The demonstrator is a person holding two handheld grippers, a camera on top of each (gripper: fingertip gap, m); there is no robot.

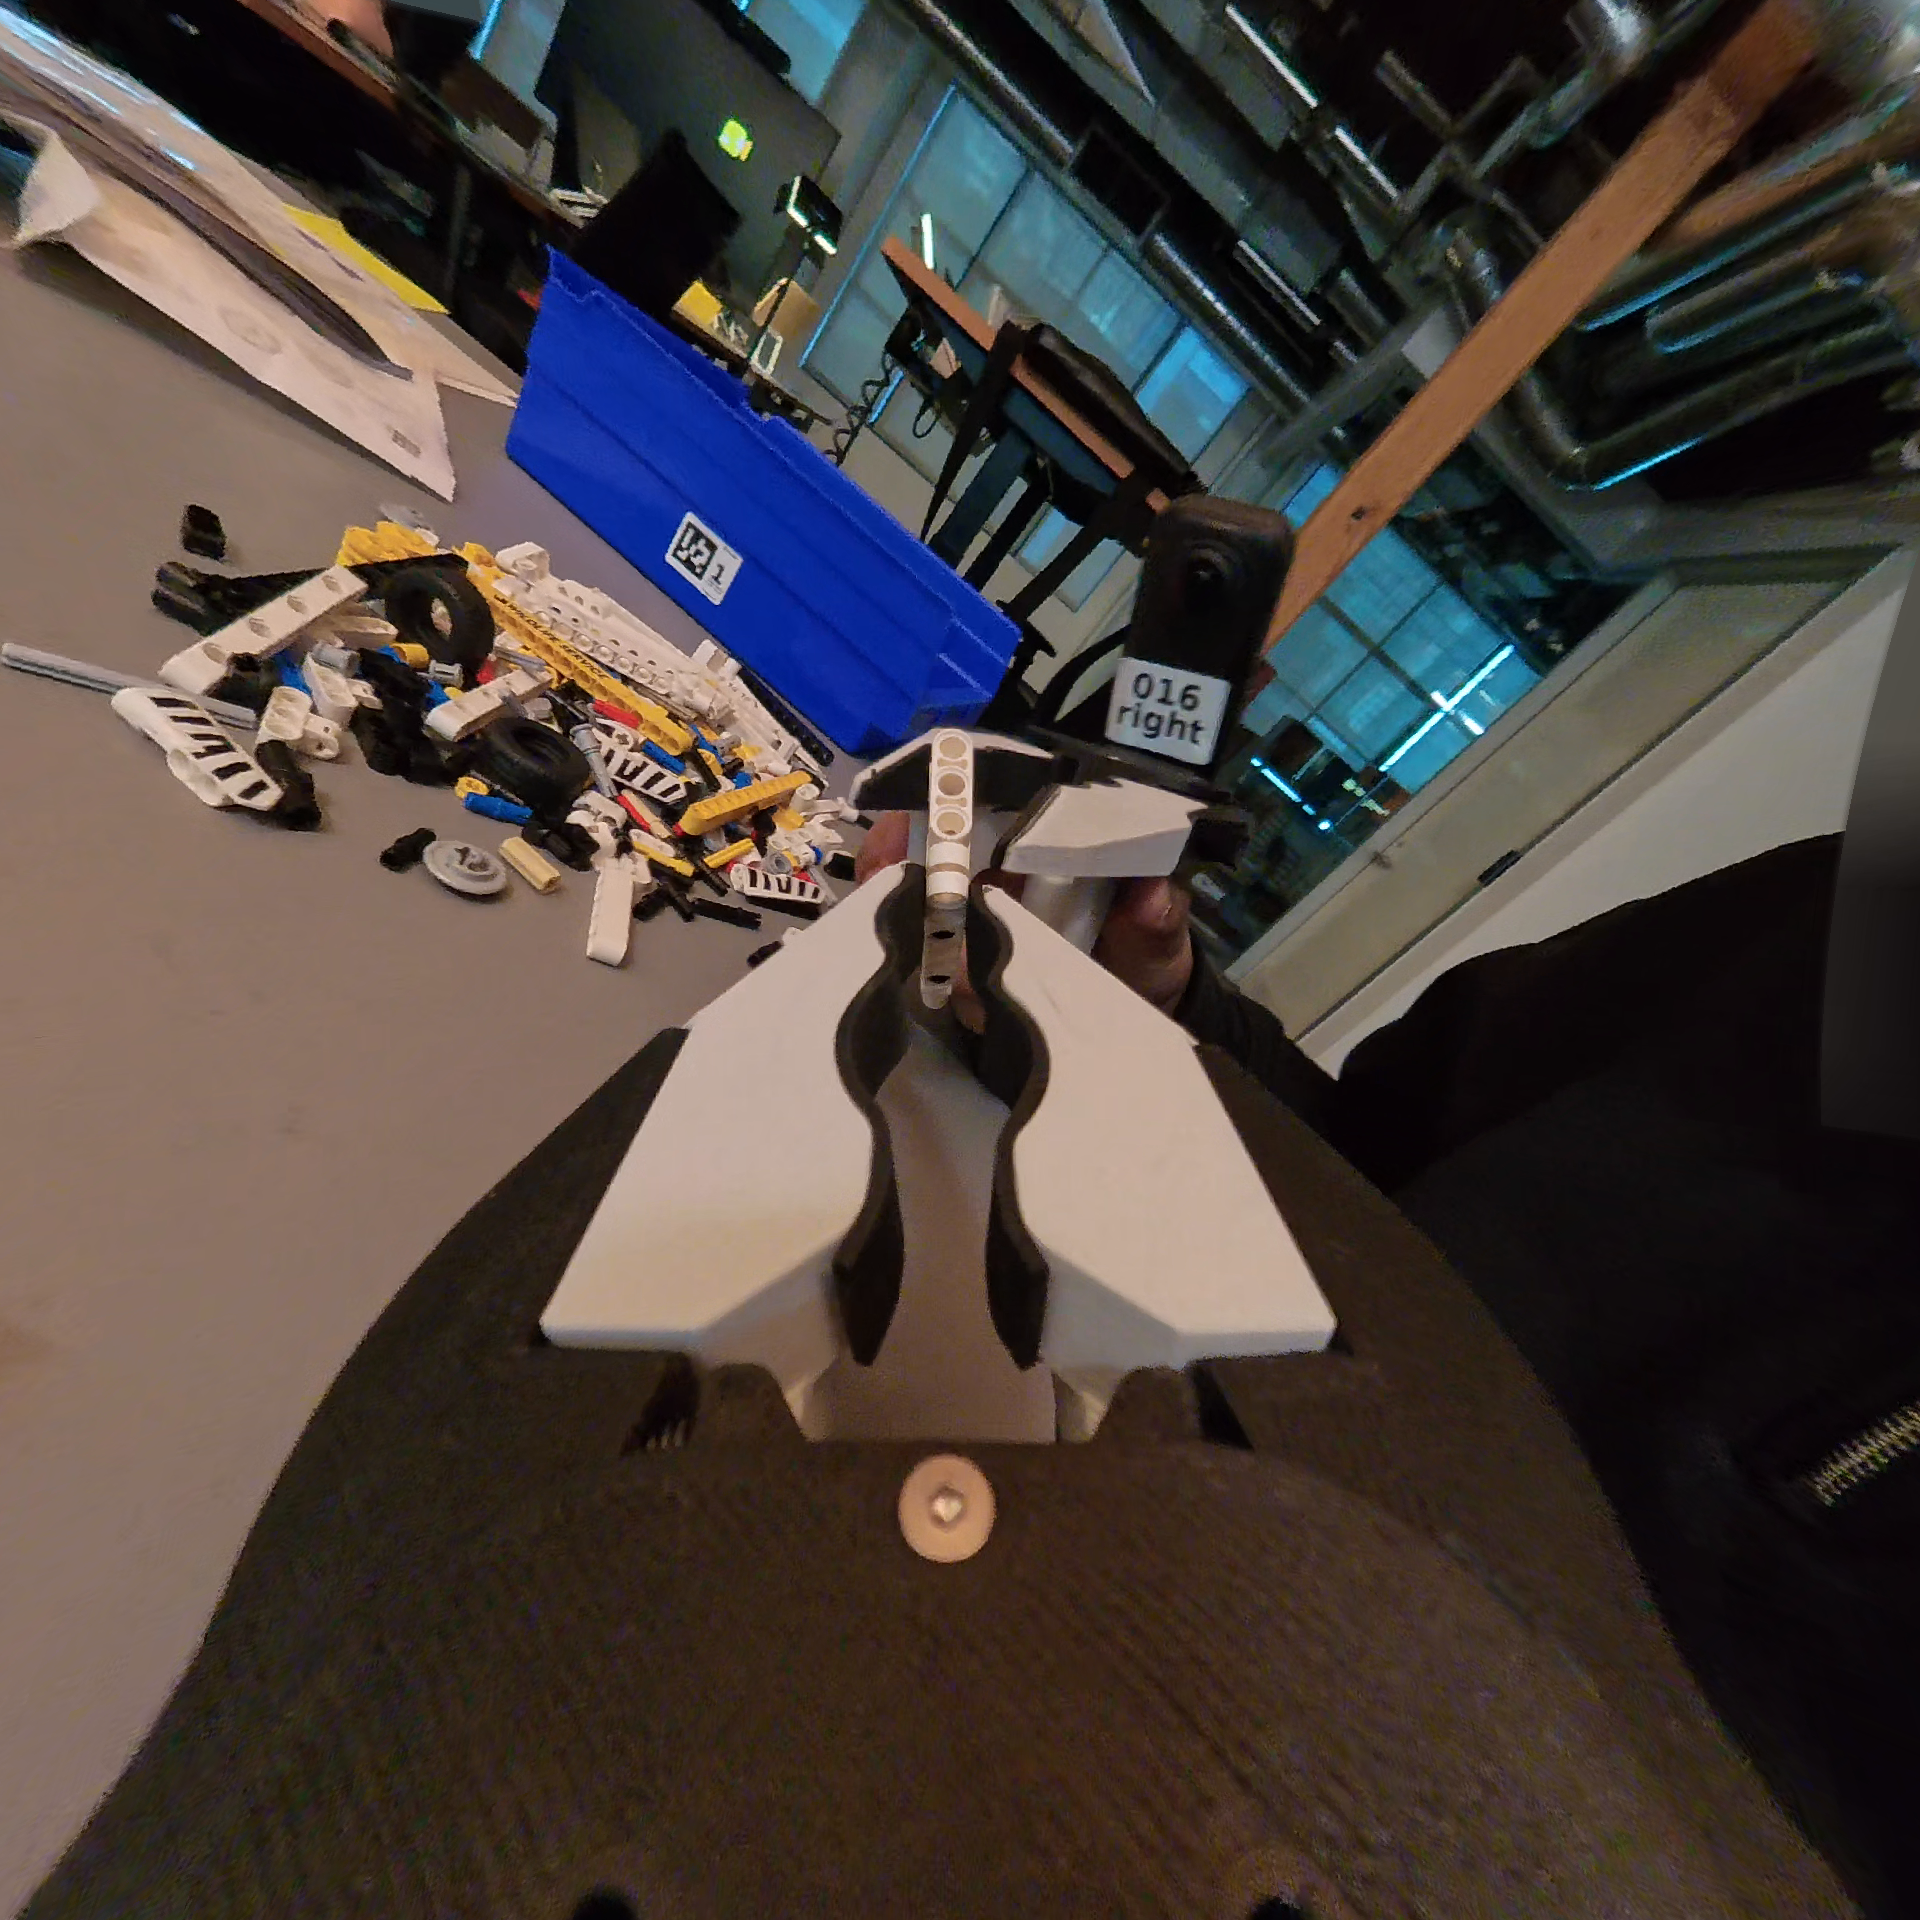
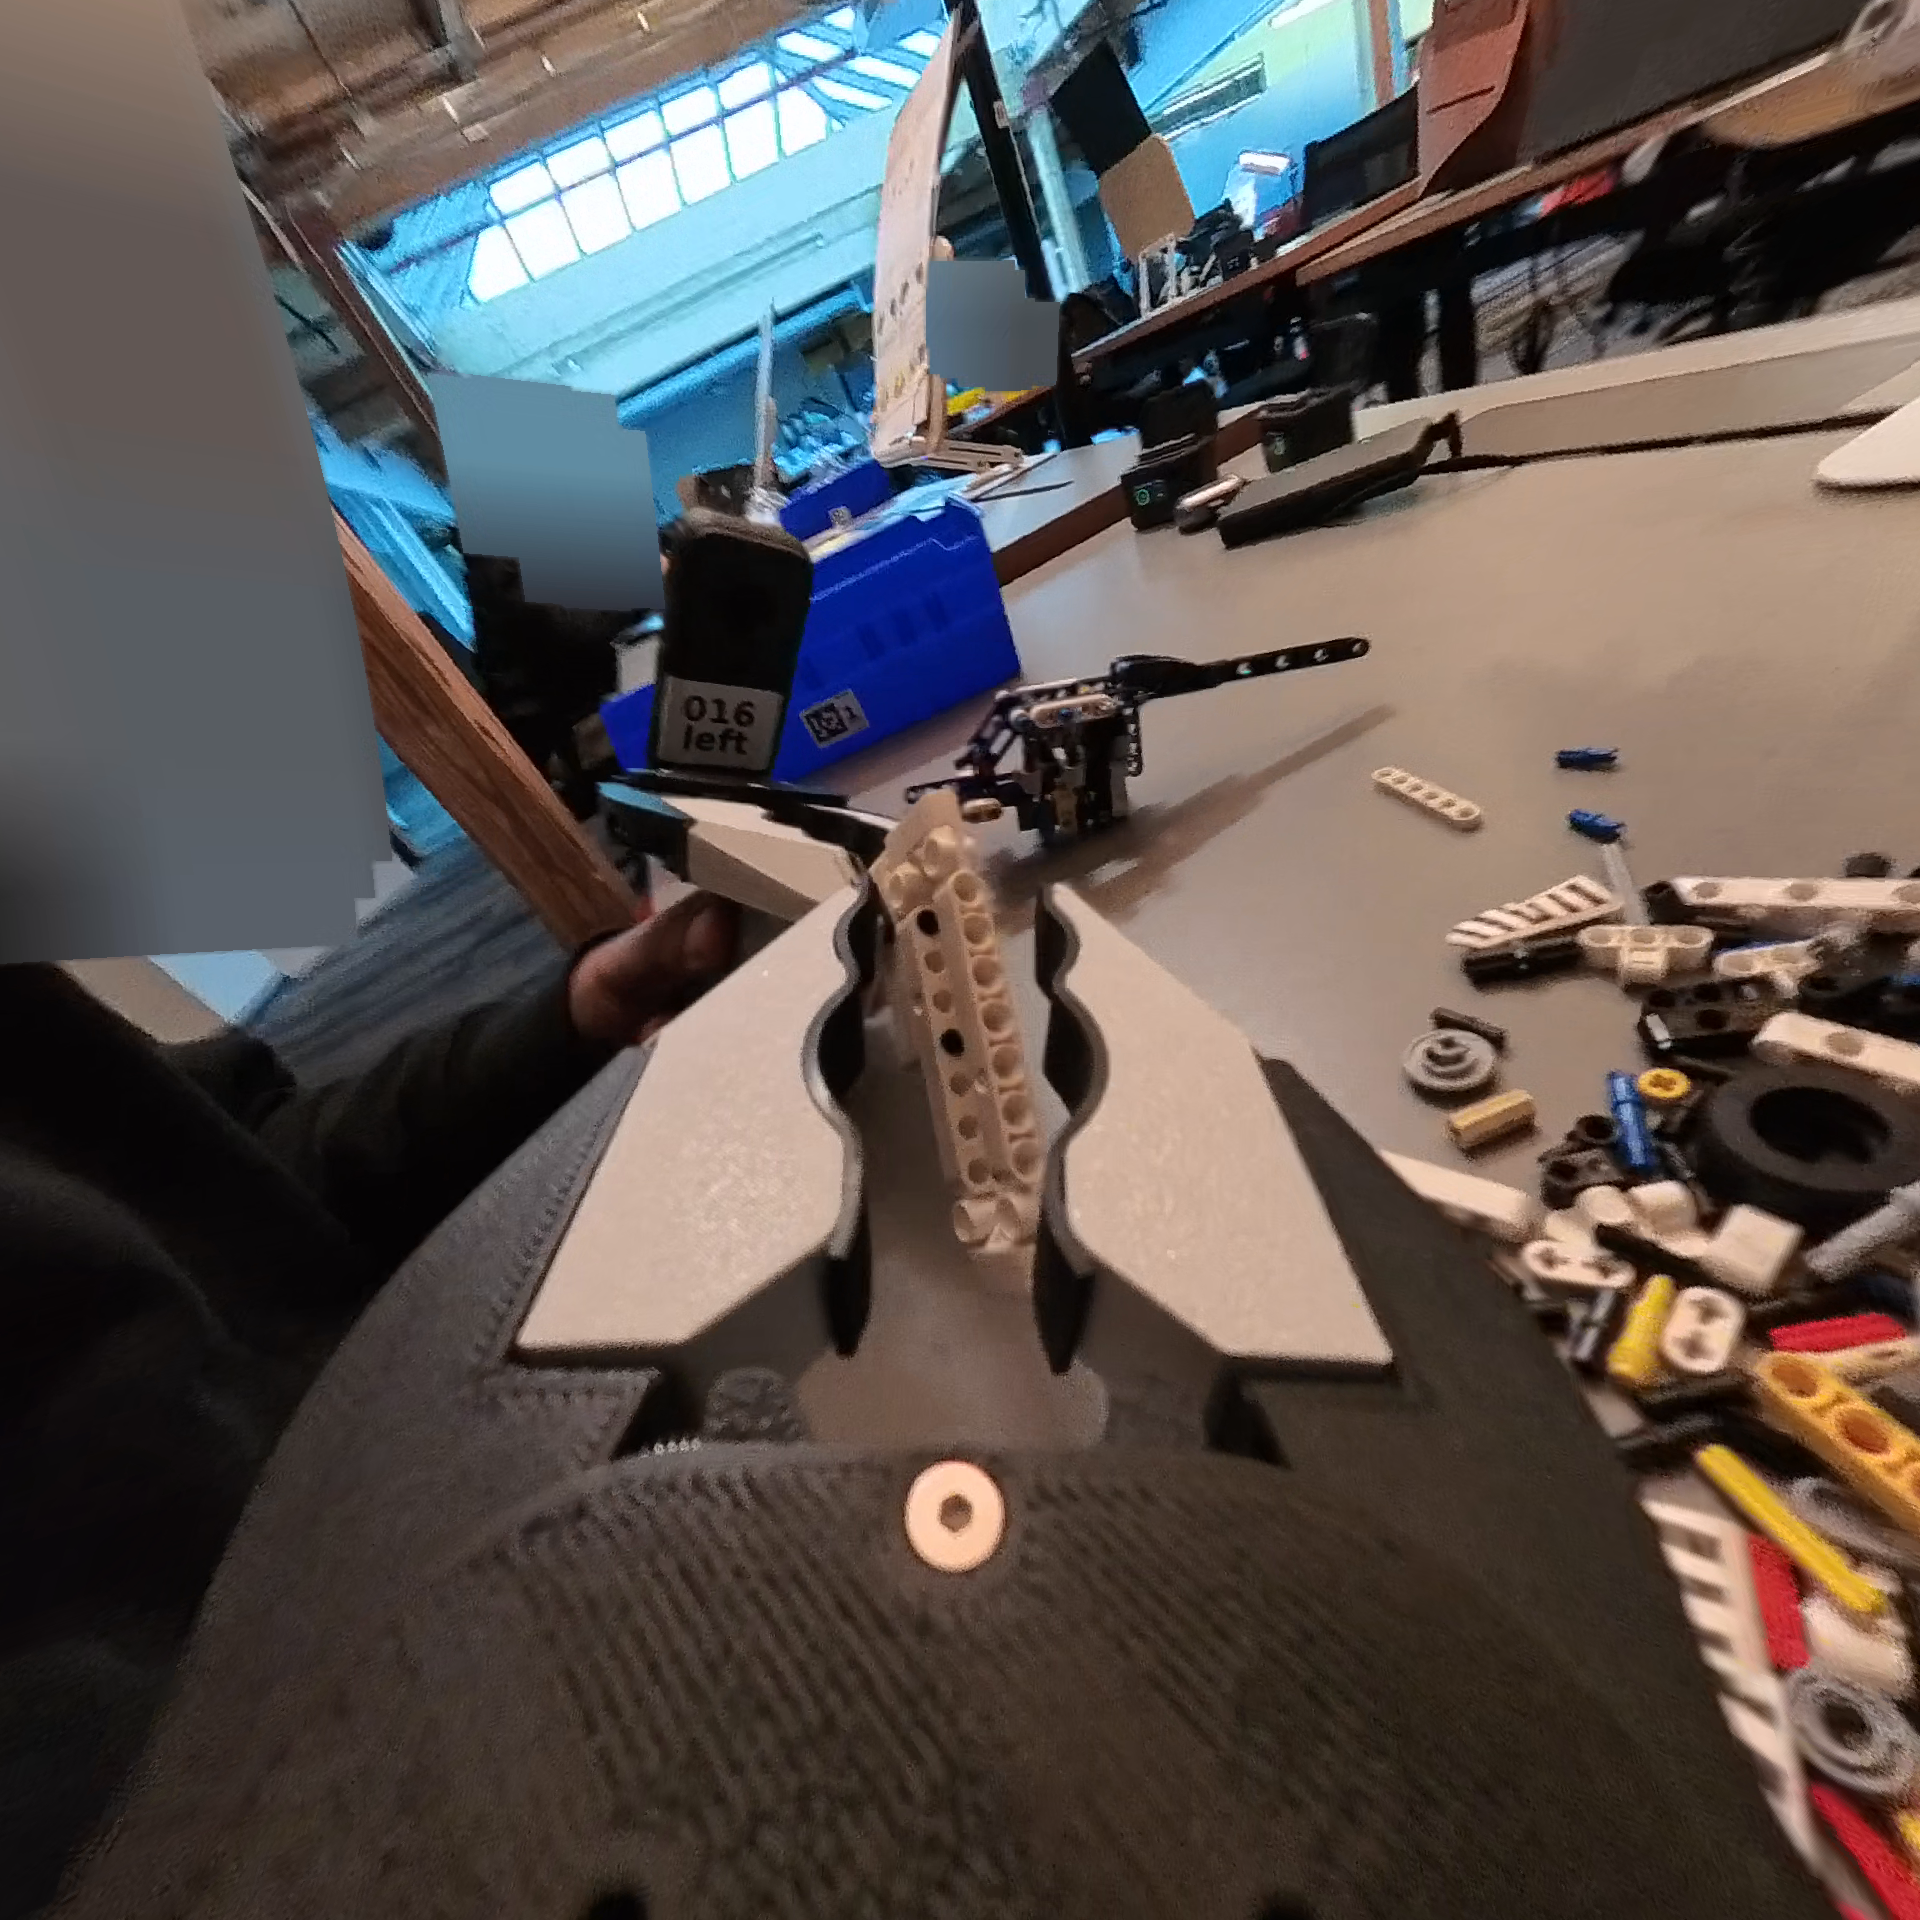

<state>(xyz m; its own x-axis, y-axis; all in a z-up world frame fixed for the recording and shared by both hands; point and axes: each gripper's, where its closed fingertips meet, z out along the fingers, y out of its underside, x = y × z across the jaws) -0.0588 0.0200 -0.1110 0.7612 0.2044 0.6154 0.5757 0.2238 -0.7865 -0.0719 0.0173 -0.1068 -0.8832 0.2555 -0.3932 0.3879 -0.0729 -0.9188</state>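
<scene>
beam: long white holed building-toy beam [image 1: 948, 800], up in the air off the tabletop, standing roughly upright, edge-on in the left wrist view
grip: left claw [image 1: 943, 902] pinched tight on its thin edge, pads pressing both sides
other end: sits inside the right claw [image 2: 961, 914], leaning toward 11 o'clock against the left-hand finger; the other finger stands clear of it

Our left gripper [image 1: 948, 894], centre frame, pinches its fingers nearly together; our right gripper [image 2: 951, 914] faces it, fingers parted, hands gripping both handles.
</scene>
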